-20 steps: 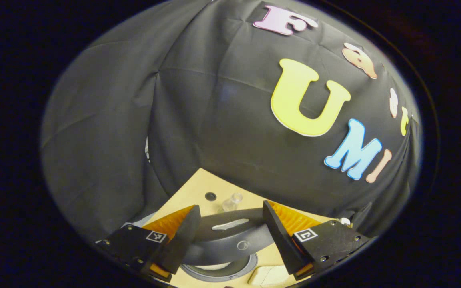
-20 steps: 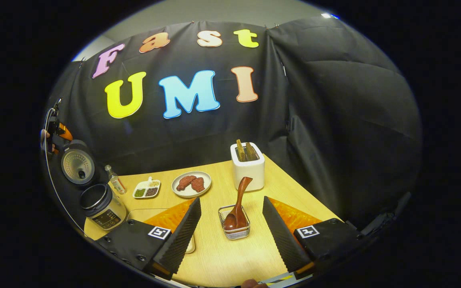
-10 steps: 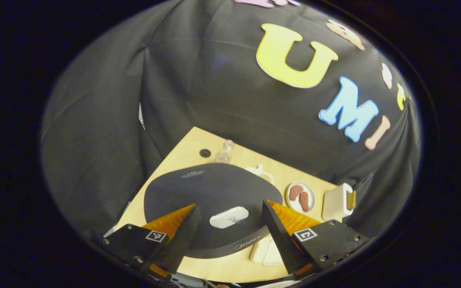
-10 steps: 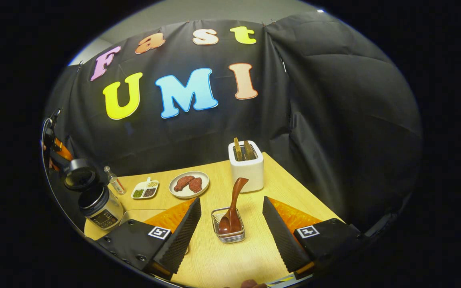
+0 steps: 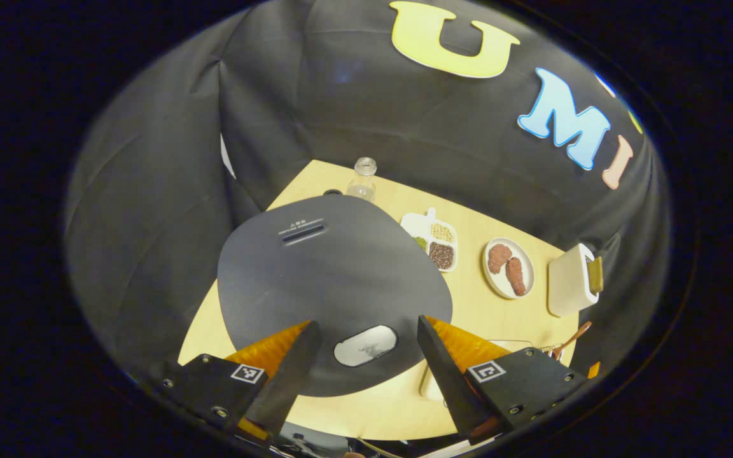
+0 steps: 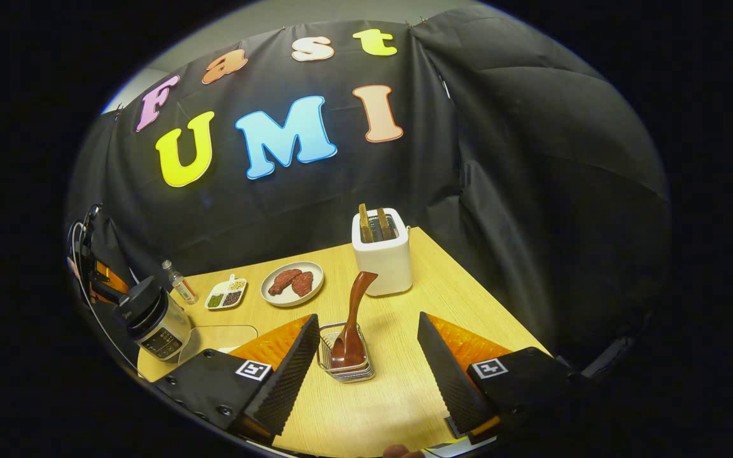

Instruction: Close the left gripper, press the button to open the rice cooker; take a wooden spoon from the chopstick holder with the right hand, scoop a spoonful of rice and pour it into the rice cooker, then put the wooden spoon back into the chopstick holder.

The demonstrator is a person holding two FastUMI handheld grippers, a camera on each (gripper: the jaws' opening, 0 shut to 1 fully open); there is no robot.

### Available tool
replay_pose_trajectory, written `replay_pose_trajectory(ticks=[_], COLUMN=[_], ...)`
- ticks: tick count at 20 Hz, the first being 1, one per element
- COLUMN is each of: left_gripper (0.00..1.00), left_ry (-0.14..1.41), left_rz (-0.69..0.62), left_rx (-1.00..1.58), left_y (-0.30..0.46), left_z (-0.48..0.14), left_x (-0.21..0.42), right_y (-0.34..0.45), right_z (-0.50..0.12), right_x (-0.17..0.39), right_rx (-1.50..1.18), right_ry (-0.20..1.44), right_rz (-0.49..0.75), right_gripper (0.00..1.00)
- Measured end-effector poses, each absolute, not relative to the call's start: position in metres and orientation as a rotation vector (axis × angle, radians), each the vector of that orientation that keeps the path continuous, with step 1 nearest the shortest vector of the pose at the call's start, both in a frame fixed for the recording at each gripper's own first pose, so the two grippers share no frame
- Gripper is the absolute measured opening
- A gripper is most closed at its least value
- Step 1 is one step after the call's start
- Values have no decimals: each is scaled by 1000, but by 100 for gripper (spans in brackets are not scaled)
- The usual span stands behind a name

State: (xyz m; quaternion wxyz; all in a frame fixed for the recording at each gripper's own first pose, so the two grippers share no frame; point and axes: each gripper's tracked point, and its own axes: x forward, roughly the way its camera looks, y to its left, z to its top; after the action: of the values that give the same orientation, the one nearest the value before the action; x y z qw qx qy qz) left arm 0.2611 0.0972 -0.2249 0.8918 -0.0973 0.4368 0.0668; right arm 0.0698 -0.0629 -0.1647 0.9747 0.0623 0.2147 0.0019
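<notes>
Having swung shut since earlier, the rice cooker [image 5: 335,280] lid sits below the open left claw [image 5: 363,372].

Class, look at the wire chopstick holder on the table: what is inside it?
A wooden spoon stands in the chopstick holder, bowl down and handle leaning up toward the toaster. The spoon's bowl covers the basket's floor, so anything beneath it cannot be seen.

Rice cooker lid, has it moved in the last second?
Yes. The lid has swung down shut onto the rice cooker, judged against the bottle beside it.
</notes>
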Motion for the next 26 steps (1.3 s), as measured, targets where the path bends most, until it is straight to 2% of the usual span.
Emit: replay_pose_trajectory(ticks=[8, 12, 17, 22, 26], left_gripper=[99, 98, 99, 98, 98], left_ry=[928, 944, 934, 858, 791], left_rz=[201, 180, 192, 185, 110], left_rx=[-89, -51, -51, -23, 41], left_y=[95, 90, 92, 91, 86], left_z=[-247, -254, -255, -253, -252], left_x=[259, 257, 259, 257, 246], right_y=[-78, -80, -89, -88, -76], right_z=[-174, -193, -203, -202, -188], right_x=[79, 67, 40, 18, 3], right_rx=[80, 64, 81, 92, 77], right_ry=[463, 512, 541, 533, 502], right_rz=[101, 156, 143, 117, 95], right_gripper=[98, 98, 98, 98, 98])
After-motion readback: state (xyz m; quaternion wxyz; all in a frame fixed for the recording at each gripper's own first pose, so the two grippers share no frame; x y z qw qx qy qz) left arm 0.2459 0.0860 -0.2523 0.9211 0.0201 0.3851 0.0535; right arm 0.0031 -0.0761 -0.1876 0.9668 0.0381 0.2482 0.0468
